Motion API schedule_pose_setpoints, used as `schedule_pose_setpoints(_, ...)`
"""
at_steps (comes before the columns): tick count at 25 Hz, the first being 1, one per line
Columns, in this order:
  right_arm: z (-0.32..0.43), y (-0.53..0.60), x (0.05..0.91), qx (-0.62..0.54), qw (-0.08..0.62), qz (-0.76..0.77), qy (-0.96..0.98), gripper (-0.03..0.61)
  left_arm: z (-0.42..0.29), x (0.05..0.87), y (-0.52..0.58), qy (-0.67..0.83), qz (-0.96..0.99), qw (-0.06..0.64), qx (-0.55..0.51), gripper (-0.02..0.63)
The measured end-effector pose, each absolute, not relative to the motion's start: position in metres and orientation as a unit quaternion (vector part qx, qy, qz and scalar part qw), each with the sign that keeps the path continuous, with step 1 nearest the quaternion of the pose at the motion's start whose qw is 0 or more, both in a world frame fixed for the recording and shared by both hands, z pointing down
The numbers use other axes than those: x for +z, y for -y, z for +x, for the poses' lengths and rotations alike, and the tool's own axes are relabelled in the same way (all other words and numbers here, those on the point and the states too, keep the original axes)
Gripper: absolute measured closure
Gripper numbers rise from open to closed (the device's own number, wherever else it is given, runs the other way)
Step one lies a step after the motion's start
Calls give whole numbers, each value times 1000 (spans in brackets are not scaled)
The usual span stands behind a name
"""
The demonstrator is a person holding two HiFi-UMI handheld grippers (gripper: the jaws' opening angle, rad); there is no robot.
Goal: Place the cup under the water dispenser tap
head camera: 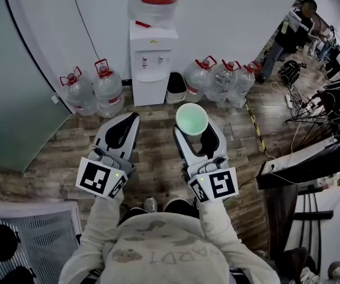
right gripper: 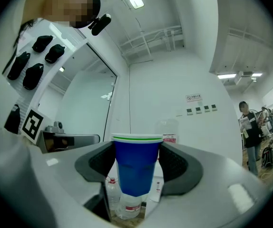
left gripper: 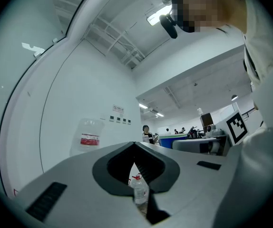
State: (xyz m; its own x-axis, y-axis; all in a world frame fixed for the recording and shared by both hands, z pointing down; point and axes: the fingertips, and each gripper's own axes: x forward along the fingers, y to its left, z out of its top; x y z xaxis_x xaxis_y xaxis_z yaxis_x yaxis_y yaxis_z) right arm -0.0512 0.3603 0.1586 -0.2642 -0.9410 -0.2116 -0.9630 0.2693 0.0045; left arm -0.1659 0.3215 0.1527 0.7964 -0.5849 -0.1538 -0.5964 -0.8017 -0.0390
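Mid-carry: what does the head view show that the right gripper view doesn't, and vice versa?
Head view only: the dispenser's taps, the left tool and the cup's pale green inside. Right gripper view only: the cup's blue wall, with pads against both sides; the taps do not show there. Both: the cup in the right tool, and water bottles on the floor.

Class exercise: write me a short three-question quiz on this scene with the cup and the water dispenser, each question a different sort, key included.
1. True or false: the blue cup stands upright between the jaws of the right gripper.
2. The left gripper is: A) shut and empty, B) holding a bottle, C) wide open.
3. In the head view, how many water bottles stand on the floor right of the water dispenser?
Key: 1 true; 2 A; 3 three.
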Motion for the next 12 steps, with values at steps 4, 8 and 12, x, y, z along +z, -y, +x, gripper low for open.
schedule_pose_setpoints(4, -47, -347, 164, 67, 71, -603, -792, 282, -161, 155, -307, -310, -948, 39, 67, 607)
schedule_pose_setpoints(8, -45, -322, 170, 64, 66, -602, -793, 282, -158, 158, -283, -309, -948, 39, 66, 607)
schedule_pose_setpoints(12, -36, -293, 170, 62, 73, -595, -798, 282, -150, 157, -255, -315, -946, 41, 65, 607)
